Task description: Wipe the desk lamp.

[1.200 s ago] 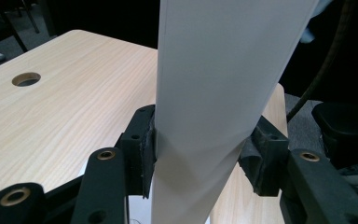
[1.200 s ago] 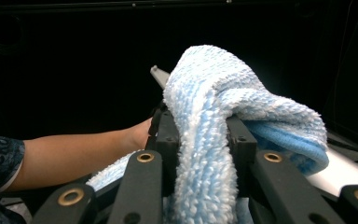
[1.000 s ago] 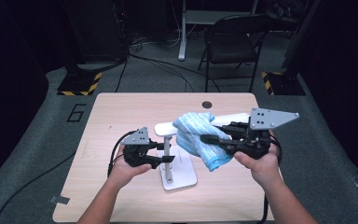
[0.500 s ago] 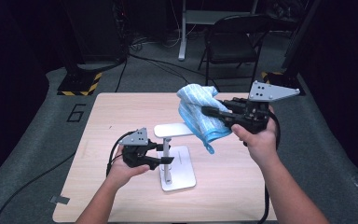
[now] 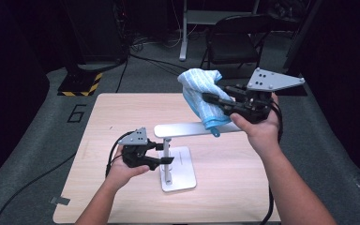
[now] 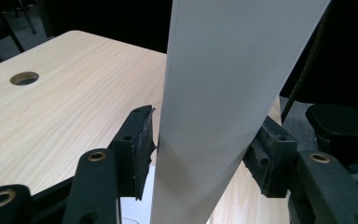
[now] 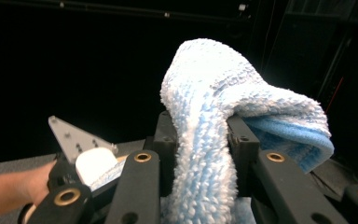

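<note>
Blue towel (image 5: pixel 201 96) hangs in the air above the table (image 5: pixel 103 117), clamped between the jaws of the right gripper (image 5: pixel 208 99). The left gripper (image 5: pixel 165 153) has its jaws closed on the white stand (image 5: pixel 168 161) post.

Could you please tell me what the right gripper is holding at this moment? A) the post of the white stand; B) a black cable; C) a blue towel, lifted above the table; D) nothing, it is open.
C: the right gripper is shut on the blue towel, which hangs in the air above the table, while the left gripper clamps the stand's post.
</note>
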{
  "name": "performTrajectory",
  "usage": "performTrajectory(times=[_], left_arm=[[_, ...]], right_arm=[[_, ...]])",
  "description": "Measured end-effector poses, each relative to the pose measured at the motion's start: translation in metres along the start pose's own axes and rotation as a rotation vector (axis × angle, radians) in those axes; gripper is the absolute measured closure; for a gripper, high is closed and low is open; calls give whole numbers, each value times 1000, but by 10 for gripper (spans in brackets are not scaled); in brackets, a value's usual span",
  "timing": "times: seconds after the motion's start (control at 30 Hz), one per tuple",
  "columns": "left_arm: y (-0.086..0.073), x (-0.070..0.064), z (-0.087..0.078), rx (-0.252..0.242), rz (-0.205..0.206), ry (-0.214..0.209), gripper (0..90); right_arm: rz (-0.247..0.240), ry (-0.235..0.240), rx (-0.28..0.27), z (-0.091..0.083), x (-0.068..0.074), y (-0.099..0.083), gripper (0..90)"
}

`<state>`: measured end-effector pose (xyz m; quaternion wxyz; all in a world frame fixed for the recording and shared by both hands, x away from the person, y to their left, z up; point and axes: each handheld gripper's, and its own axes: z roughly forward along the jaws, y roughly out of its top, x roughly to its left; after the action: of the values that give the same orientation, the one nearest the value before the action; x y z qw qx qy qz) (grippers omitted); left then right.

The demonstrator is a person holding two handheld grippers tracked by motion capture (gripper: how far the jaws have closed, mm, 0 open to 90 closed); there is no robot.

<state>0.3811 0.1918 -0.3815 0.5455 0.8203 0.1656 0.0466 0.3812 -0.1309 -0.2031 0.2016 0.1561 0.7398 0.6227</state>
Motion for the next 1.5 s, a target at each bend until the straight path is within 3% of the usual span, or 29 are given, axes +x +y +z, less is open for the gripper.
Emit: performTrajectory(times=[0.27, 0.4, 0.6, 0.7, 0.8, 0.87, 1.07, 1.2, 1.27, 1.4, 1.5], left_arm=[[5, -1, -3, -4, -6, 15, 421], [9, -2, -3, 1, -13, 24, 414], [22, -5, -9, -66, -14, 19, 415], [28, -7, -9, -53, -3, 22, 436], [29, -8, -6, -46, -19, 3, 498], [30, -10, -6, -35, 1, 22, 505], [26, -12, -5, -66, 20, 36, 514], [26, -12, -4, -69, 34, 42, 516], [26, -12, -4, -67, 24, 43, 516], [25, -14, -3, -73, -1, 30, 516], [24, -15, -4, -71, -5, 19, 517]], right_arm=[[51, 71, 76, 24, 10, -35, 688], [60, 76, 104, 30, 16, -41, 662], [75, 81, 114, 33, 20, -43, 665], [70, 86, 108, 35, 23, -42, 673], [69, 98, 119, 37, 28, -43, 691], [89, 103, 121, 40, 30, -45, 698], [142, 124, 105, 50, 41, -44, 704], [132, 141, 108, 60, 53, -38, 704], [135, 141, 117, 69, 62, -33, 704], [169, 146, 120, 79, 65, -29, 703], [132, 137, 133, 82, 68, -27, 704]])
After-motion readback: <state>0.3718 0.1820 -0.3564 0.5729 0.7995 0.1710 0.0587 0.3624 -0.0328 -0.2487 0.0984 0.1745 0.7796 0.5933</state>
